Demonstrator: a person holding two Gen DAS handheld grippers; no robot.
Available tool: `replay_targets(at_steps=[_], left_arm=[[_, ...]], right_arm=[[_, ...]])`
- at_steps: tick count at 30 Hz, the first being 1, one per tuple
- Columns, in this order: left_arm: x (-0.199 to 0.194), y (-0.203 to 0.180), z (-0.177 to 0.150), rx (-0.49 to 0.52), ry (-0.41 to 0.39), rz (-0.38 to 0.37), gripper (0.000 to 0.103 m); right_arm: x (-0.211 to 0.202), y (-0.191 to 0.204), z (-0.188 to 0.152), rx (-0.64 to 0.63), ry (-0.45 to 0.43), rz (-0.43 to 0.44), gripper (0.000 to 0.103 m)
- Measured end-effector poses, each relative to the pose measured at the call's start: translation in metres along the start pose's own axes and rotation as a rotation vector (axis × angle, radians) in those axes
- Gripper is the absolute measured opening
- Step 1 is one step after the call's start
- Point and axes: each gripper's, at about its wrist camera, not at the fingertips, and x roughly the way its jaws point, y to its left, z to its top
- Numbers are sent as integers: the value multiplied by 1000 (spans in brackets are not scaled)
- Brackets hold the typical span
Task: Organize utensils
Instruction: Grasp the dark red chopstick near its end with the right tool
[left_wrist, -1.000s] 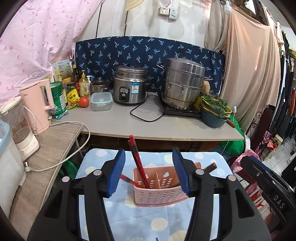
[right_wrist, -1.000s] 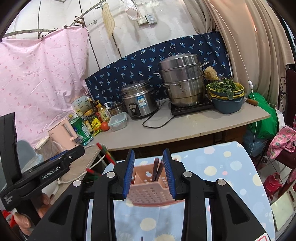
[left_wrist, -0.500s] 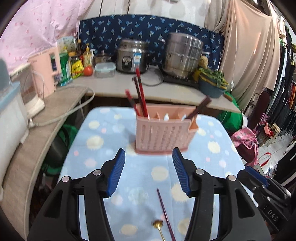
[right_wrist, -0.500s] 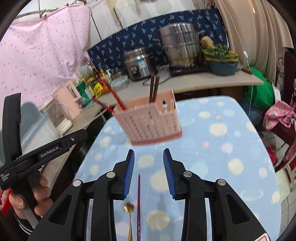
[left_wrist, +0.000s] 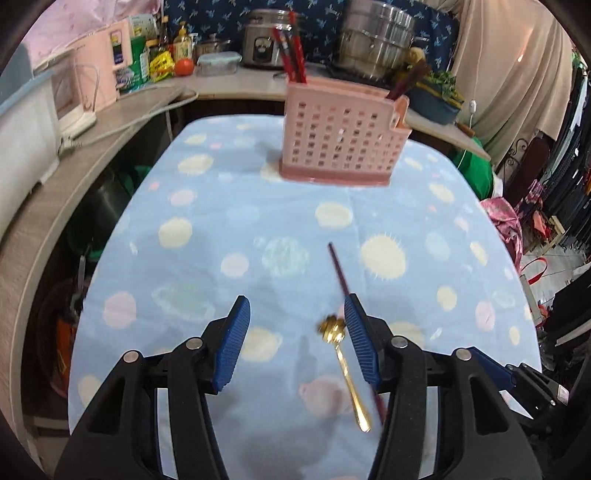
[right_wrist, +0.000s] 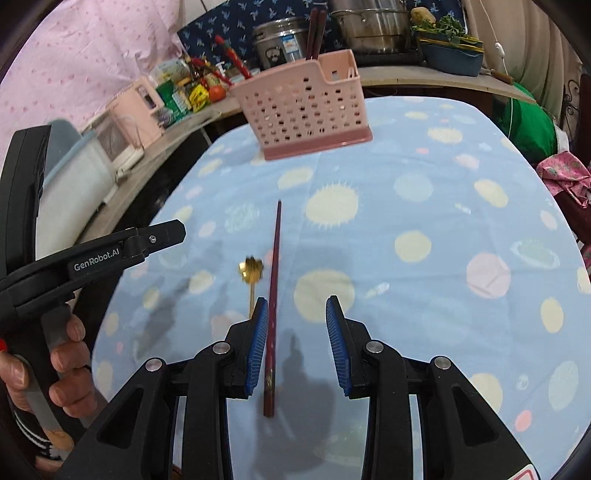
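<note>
Both of my grippers have dropped toward the blue spotted cloth (left_wrist: 207, 229) since a second ago, and the pink utensil basket (left_wrist: 341, 142) now stands well ahead of them. Nearer me than the basket lie a dark chopstick (right_wrist: 274, 280) and a gold spoon (left_wrist: 341, 360), just beside each other. My left gripper (left_wrist: 295, 345) is spread above the spoon, pinching nothing. My right gripper (right_wrist: 295, 341) is spread narrower over the chopstick, gripping nothing.
</note>
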Motion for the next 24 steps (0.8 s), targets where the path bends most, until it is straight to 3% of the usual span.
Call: replay_targets(at_steps=[6, 20, 24], left_arm=[[13, 15, -23, -30, 50, 29, 51], [20, 22, -50, -31, 109, 55, 51], [19, 22, -52, -28, 105, 66, 59]], right_arm=[[17, 6, -22, -27, 68, 3, 31], [30, 24, -45, -100, 129, 12, 16], [33, 27, -48, -124, 129, -6, 12]])
